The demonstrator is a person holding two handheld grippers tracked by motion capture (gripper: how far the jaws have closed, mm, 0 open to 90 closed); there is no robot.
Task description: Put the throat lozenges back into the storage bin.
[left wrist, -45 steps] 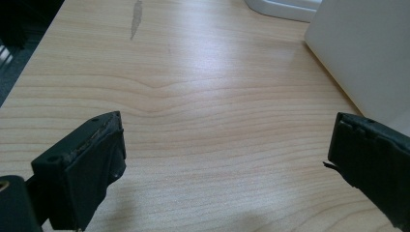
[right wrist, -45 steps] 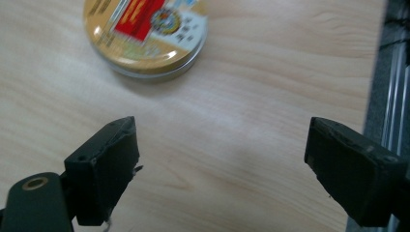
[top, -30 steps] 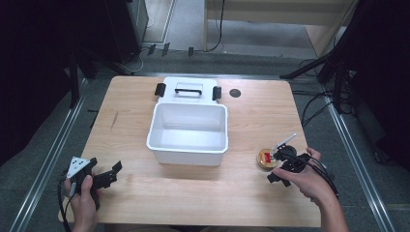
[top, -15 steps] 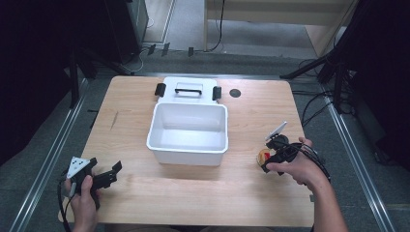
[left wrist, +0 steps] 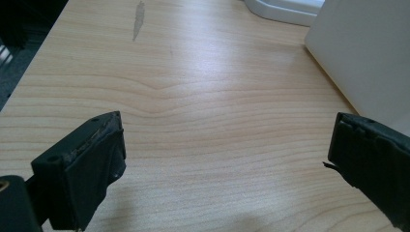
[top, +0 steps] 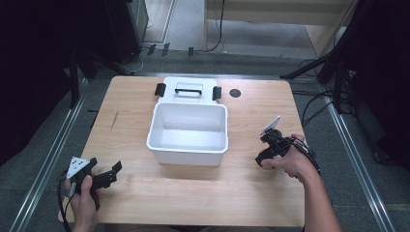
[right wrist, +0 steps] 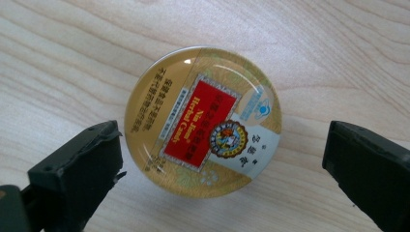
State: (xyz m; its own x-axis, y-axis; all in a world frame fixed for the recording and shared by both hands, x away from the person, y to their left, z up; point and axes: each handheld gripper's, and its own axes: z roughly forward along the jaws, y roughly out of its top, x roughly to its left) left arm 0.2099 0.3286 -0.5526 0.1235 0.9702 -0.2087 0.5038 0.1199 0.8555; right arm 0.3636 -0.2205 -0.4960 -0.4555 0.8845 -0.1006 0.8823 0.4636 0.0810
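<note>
The right gripper (right wrist: 222,159) hovers with jaws apart on either side of a round candy tin (right wrist: 203,121) lying flat on the wooden table (right wrist: 338,58). The likely step is grasping: lower and close on the tin. The left gripper (left wrist: 227,159) rests open, with the white bin (left wrist: 362,53) just beyond its right jaw.

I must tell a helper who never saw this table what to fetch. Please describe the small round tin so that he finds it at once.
Start at the white tub in the middle of the wooden table; go to its right, where the right tool hangs open. Directly under it lies the tin, round and flat, gold with a red label.
</note>
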